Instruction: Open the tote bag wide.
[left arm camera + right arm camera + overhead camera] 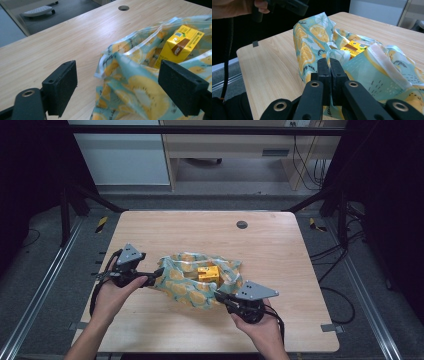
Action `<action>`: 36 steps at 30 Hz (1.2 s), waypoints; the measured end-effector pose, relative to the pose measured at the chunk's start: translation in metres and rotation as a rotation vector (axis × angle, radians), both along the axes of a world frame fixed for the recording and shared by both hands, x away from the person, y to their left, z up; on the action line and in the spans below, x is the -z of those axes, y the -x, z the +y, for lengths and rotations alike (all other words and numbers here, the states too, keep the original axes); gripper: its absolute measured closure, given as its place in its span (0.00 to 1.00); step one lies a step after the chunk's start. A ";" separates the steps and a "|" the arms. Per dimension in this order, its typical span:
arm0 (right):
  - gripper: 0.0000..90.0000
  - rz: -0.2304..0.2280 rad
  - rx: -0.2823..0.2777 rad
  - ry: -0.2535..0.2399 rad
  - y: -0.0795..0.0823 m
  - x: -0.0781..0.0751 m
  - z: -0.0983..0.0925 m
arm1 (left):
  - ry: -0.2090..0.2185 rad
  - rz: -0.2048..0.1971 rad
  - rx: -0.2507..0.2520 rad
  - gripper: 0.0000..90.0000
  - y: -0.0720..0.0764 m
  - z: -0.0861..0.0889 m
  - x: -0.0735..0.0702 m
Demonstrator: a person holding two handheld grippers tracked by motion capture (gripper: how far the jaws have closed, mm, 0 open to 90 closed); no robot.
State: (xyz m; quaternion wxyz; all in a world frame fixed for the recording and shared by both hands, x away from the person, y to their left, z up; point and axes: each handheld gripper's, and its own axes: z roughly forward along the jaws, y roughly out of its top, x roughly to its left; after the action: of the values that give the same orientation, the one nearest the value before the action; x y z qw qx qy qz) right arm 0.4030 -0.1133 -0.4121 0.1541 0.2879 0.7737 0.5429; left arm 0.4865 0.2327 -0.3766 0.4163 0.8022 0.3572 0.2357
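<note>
Fabric bag [192, 285] with a lemon print lies near the middle of the wooden worktop [280, 250], its mouth open and a yellow carton [208, 273] standing inside it.

Right hand-held gripper [220, 296]: jaws fully together. In the right gripper view the two black jaws meet with a thin fold of the bag's pale rim pinched between them, so this unit grips the bag at its near edge. The person's right hand [260, 327] holds the gripper body at the near right of the bag.

Left hand-held gripper [159, 271]: jaws wide apart. In the left gripper view one jaw stands over bare worktop and the other over the printed cloth, with the bag's left rim between them; the pads do not press on the cloth. Whether the jaw tips brush the fabric cannot be told from the high view. The left hand [116, 292] holds this unit at the bag's left end.

Limits of view: the lower part of the carton is hidden by the bag's walls; its print is too small to read. The bag's right side is cut off at the edge of both gripper views. A dark round grommet [242, 224] sits in the worktop at the far side, well apart from the bag.
</note>
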 end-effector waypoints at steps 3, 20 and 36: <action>0.98 0.000 0.002 -0.004 0.000 0.000 0.000 | -0.023 0.008 0.009 0.17 -0.007 -0.009 -0.003; 0.97 0.002 -0.011 0.025 0.001 0.005 0.004 | -0.071 0.130 -0.007 0.16 -0.043 -0.021 0.011; 0.97 0.007 -0.014 0.034 0.001 0.009 0.003 | -0.155 0.202 0.043 0.27 -0.038 -0.040 0.028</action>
State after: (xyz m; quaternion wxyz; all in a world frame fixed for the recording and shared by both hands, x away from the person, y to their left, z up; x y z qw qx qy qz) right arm 0.4017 -0.1103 -0.4210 0.1524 0.2817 0.7855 0.5296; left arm 0.5249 0.1923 -0.4045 0.3198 0.8592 0.3608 0.1715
